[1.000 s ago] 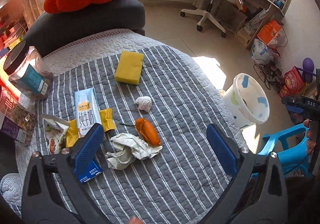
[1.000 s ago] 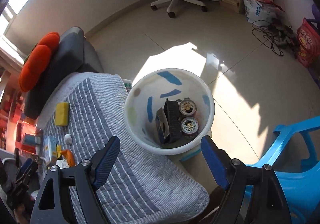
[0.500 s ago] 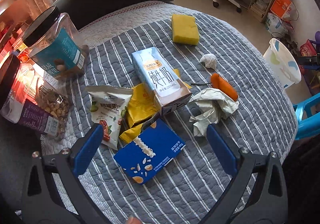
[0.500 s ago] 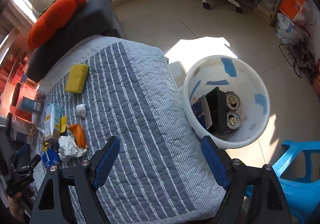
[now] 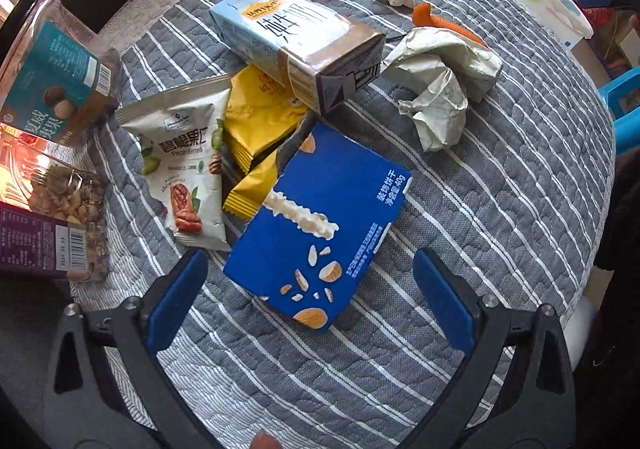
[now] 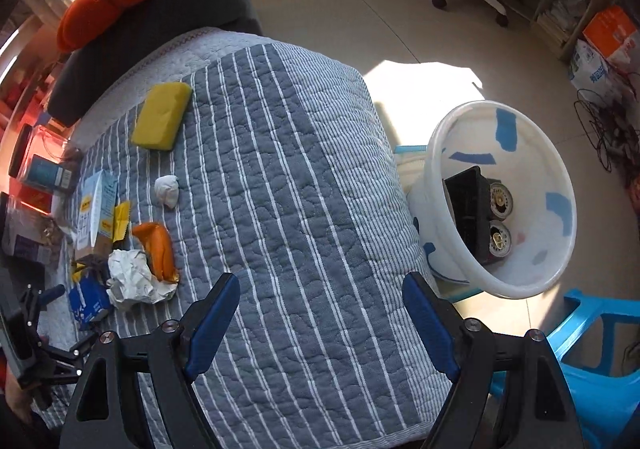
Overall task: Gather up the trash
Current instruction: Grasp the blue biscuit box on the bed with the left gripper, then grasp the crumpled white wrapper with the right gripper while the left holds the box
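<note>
Directly below the released left hand-held gripper [image 5: 310,299], blue box [image 5: 320,225]; straddle its narrow sides squarely before clenching.

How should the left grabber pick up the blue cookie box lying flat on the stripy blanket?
Probably from straight above, pinching across the blue box's two long edges near its middle. It lies flat and tilted, so the left gripper, open and empty just above its near end, should turn to match that tilt. The far corner leans on the yellow wrappers, so avoid that end.

The left gripper [image 5: 310,299] has dropped over the blue box [image 5: 318,223]; the right gripper [image 6: 320,323] swung from the bin [image 6: 516,291] over the quilt [image 6: 280,177].
</note>
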